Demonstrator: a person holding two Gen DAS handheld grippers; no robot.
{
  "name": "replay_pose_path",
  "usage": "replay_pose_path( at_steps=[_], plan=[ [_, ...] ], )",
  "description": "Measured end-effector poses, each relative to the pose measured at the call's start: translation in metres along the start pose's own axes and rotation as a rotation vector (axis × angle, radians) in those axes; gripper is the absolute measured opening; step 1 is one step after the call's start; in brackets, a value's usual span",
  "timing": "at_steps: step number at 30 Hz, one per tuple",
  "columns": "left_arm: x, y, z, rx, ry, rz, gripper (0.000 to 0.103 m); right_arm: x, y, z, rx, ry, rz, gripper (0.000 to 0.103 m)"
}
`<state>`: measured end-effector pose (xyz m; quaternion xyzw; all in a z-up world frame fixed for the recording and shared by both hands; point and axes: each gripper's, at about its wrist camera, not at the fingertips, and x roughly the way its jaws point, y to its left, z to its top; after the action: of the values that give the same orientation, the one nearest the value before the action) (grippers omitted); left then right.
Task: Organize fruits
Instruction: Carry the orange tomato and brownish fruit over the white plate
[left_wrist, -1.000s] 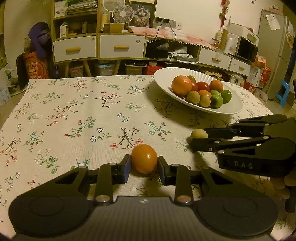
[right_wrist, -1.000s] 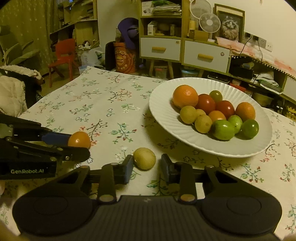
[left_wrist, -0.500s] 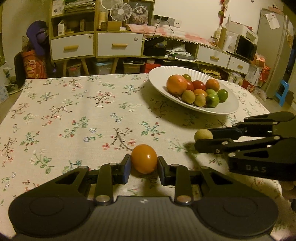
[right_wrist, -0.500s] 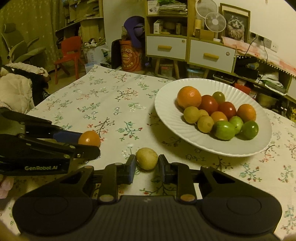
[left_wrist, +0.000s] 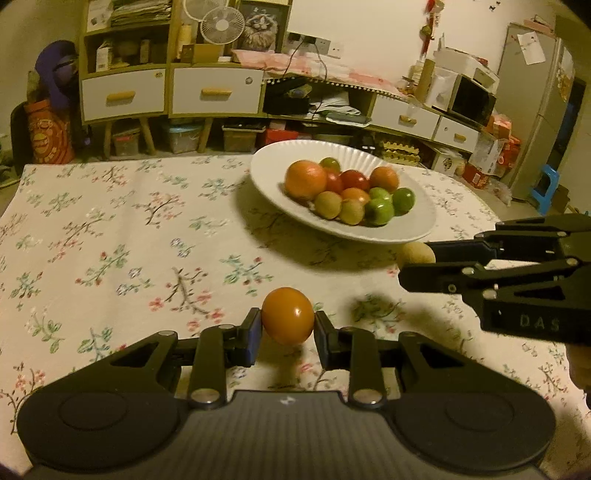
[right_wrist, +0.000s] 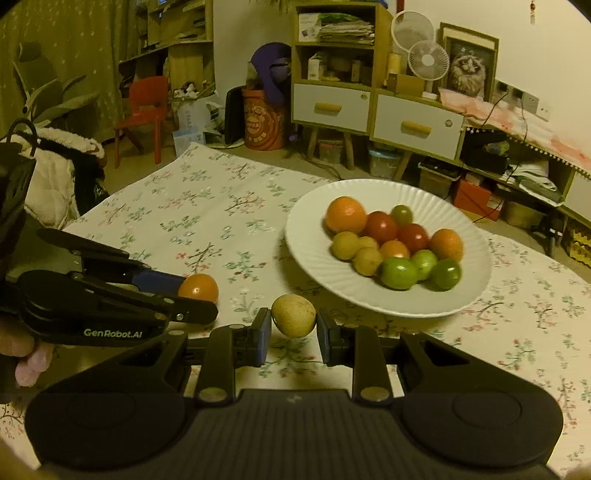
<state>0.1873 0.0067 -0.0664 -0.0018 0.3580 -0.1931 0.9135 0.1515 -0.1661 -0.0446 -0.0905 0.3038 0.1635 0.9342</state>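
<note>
Carrying two fruits at once: your left gripper (left_wrist: 288, 326) is clamped on the orange fruit (left_wrist: 288, 320), pads pressing both its sides, and your right gripper (right_wrist: 293, 326) is clamped on the tan fruit (right_wrist: 294, 314) the same way. Both fruits look clear of the tablecloth (left_wrist: 110, 229); a shadow sits under each, so I read them as lifted, not resting.

Plate (right_wrist: 476, 291) sits ahead and a bit right of both grippers, near but not touching. It holds a pile toward its middle: a big orange one, reds, greens, a few tan ones. Bare white rim shows on the near side and the left side.

Step in hand, as I judge it: transport to the plate, pickup done, drop not yet done.

Next move calls for:
- get each fruit over the rim, high enough not to clip its edge
- aim for bare plate, not the top of the pile, or round fruit may roll off
- keep your two grippers apart; they sit close side by side, and the left one's tip is near the tan fruit in the right wrist view
- lower before you let go; the fruit is smooth and round

Left one likely lands on the near-left of the plate, right one on the near side.
</note>
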Motion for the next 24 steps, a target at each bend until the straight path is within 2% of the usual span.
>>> replay_pose_path(
  at_steps=[6,14,24],
  plan=[
    [0.007,-0.012,0.007,0.002,0.002,-0.006,0.034,-0.001,-0.021,0.002,0.070,-0.012,-0.004,0.024],
    [0.018,-0.033,0.034,0.027,-0.021,-0.032,0.034,-0.002,-0.058,0.005,0.184,-0.041,-0.035,0.024],
    [0.044,-0.050,0.057,0.039,-0.021,-0.029,0.034,0.006,-0.080,0.007,0.227,-0.052,-0.069,0.024]
  ],
)
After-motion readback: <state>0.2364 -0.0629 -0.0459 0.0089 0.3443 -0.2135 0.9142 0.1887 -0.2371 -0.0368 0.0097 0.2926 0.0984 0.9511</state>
